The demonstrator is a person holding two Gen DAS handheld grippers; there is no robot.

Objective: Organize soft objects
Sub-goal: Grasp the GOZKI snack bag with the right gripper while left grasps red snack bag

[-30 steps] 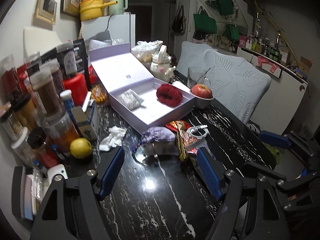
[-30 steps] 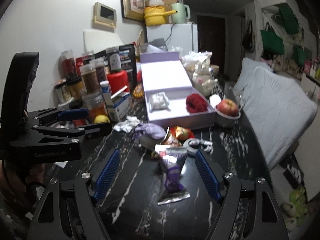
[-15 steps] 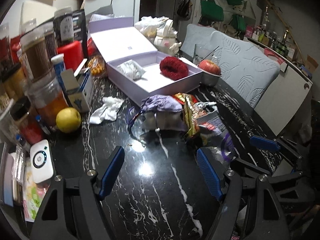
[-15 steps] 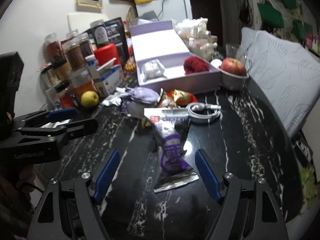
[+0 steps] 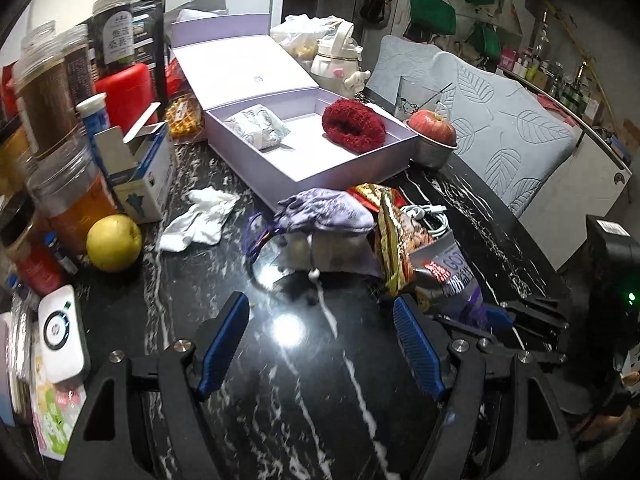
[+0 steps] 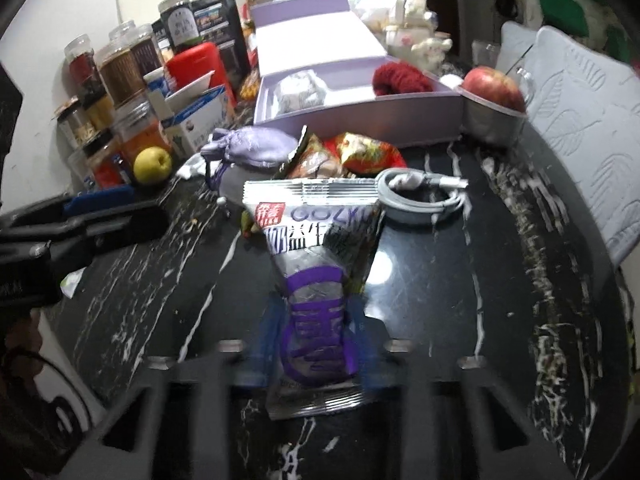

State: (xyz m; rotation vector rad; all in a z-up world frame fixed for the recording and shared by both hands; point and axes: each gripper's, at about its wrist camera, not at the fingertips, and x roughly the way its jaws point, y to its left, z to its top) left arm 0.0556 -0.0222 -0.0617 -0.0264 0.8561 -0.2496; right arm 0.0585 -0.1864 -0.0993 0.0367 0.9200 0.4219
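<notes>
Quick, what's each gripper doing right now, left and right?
Left gripper: open, nothing between its fingers, above the black marble table.
Right gripper: shut on the silver and purple snack packet.

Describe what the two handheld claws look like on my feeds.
Both match: matte black angular frames with silver bolt heads and ribbed blue pads on the fingers. The left claw shows sharply; the right claw is motion-blurred in its own view. Its black body carries a green light.
</notes>
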